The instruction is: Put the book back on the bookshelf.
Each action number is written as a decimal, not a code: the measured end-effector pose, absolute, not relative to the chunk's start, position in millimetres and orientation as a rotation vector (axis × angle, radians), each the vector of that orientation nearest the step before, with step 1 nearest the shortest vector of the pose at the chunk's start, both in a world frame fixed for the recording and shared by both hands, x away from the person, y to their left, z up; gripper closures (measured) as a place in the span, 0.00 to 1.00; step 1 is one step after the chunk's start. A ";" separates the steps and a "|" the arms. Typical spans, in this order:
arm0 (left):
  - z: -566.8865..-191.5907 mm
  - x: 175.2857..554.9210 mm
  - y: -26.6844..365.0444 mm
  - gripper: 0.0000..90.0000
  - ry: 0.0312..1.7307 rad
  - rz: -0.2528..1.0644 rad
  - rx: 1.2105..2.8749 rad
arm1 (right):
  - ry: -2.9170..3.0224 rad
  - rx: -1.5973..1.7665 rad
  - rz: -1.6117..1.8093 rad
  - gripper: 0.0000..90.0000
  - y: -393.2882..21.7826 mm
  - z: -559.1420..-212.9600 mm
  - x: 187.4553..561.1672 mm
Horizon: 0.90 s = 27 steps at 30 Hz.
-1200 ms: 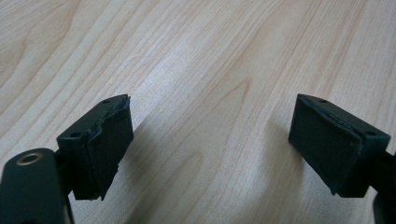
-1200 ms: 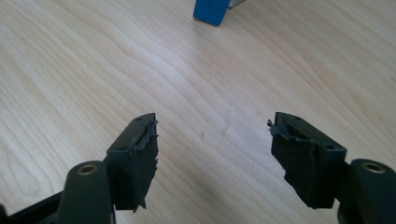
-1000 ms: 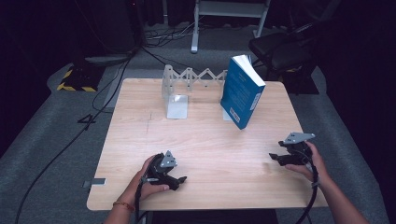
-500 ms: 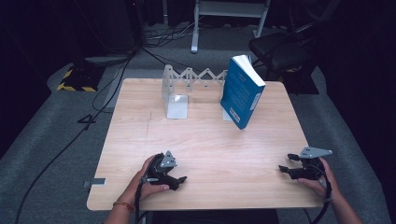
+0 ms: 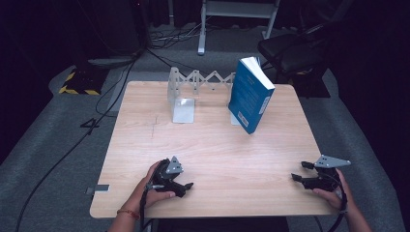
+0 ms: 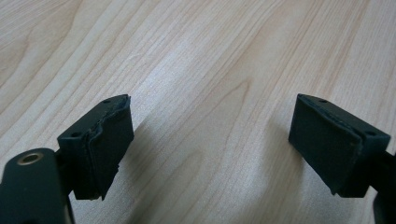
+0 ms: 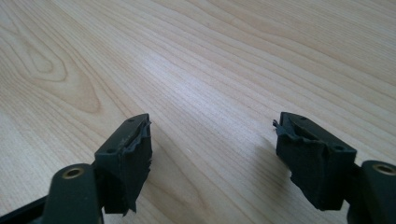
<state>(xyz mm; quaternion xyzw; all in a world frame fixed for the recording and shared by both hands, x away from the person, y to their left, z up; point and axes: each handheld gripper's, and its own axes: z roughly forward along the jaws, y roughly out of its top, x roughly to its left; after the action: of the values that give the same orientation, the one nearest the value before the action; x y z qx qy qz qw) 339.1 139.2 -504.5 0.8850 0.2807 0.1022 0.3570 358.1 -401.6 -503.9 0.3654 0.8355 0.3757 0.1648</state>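
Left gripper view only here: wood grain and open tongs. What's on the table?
Observer: A blue book stands tilted at the far side of the table.
Operator: Propped on something?
Observer: A grey zigzag rack runs left from it along the far edge. I can't tell whether they touch.
Operator: Right tongs?
Observer: The right tongs sit low at the near right corner. They're empty, and the jaws have just been opening.
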 end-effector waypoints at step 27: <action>-504.6 339.1 139.3 0.16 0.726 0.266 2.284 | 2.363 1.069 1.056 0.27 -401.3 -504.0 357.8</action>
<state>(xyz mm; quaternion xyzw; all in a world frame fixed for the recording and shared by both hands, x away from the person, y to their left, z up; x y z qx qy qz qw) 339.1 139.3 -504.6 0.8847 0.2813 0.1030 0.3572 357.8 -401.3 -504.0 0.3761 0.8316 0.3716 0.1700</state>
